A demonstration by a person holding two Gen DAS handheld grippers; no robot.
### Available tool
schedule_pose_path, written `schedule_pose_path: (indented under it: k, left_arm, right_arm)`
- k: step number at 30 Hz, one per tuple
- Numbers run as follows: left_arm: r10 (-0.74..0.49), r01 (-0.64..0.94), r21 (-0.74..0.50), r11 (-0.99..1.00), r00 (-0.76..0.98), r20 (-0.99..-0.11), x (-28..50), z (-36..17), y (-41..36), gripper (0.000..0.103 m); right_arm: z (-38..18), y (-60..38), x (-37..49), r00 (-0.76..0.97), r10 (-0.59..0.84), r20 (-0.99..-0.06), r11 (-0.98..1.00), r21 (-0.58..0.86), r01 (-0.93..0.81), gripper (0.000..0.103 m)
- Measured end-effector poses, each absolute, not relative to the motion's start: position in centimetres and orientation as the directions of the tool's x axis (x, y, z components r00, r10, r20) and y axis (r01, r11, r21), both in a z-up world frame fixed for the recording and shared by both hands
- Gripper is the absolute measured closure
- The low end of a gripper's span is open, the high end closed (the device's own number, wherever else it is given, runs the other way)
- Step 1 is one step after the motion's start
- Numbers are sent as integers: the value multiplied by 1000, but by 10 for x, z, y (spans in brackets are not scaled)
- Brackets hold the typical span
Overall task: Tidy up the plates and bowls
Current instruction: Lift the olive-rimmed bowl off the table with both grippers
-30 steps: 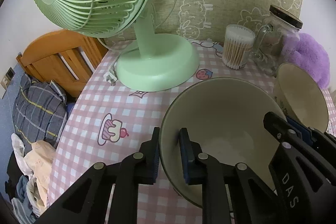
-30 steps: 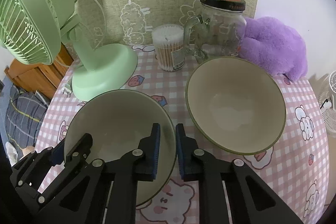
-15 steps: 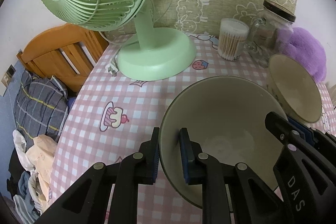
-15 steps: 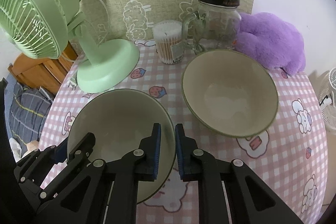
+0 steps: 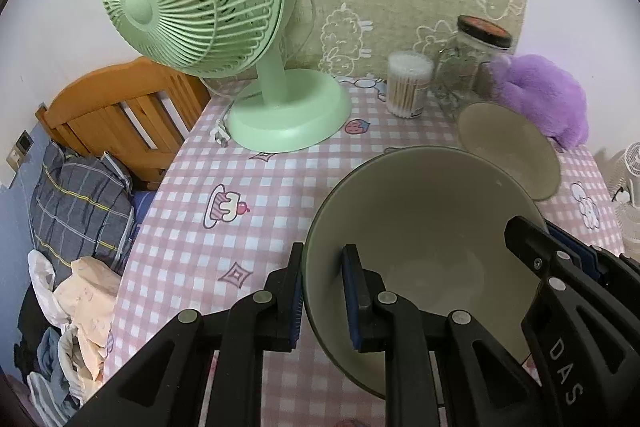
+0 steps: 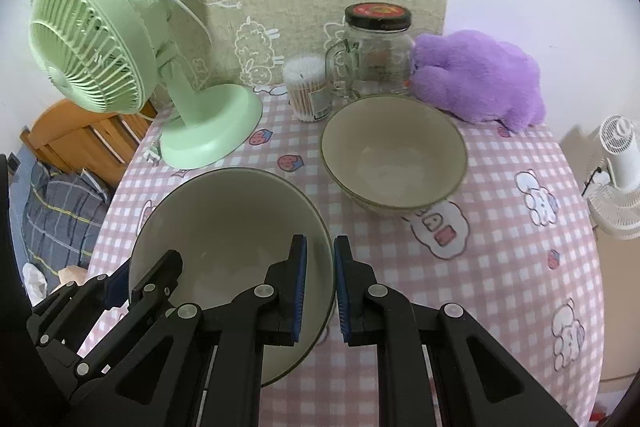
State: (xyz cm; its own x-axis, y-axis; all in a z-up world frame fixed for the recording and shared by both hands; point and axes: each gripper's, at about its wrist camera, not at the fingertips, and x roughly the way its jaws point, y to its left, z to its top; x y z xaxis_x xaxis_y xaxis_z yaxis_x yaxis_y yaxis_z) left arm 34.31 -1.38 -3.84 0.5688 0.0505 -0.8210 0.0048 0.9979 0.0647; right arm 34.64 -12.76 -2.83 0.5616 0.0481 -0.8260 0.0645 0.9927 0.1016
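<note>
Both hand-held grippers pinch the same bowl (image 6: 224, 239), one on each side of its rim. The left hand-held gripper (image 5: 323, 291) has the rim at the bowl's nine o'clock side clamped between its blue pads, one finger (image 5: 352, 291) inside the bowl and the other outside. The right hand-held gripper (image 6: 320, 283) bites the rim at about three o'clock in the same way, jaws drawn in tight on the thin wall. The bowl is cream inside with a dark green edge, and it looks empty. It sits tilted in the two grips, over the near part of the worktop (image 6: 500, 267), which wears a pink checked cloth with cartoon prints.

A second bowl (image 6: 394, 151) of the same kind rests on the cloth at about one o'clock from the held one, apart from it. Behind that, along the far edge, stand a tub of cotton swabs (image 6: 306, 91), a glass jar (image 6: 376, 55) with a dark lid, and a purple plush toy (image 6: 480, 79). A green fan (image 6: 132, 67) stands at about eleven o'clock.
</note>
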Motion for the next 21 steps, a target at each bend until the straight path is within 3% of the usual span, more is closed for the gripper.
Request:
schedule_pose_path:
  k: [21]
  left_arm:
    - [-91,163,10,987,596,-798,254,4,-27,88]
  right_arm:
    - [25,-135,239,583,-81,-809,978,48,203,86]
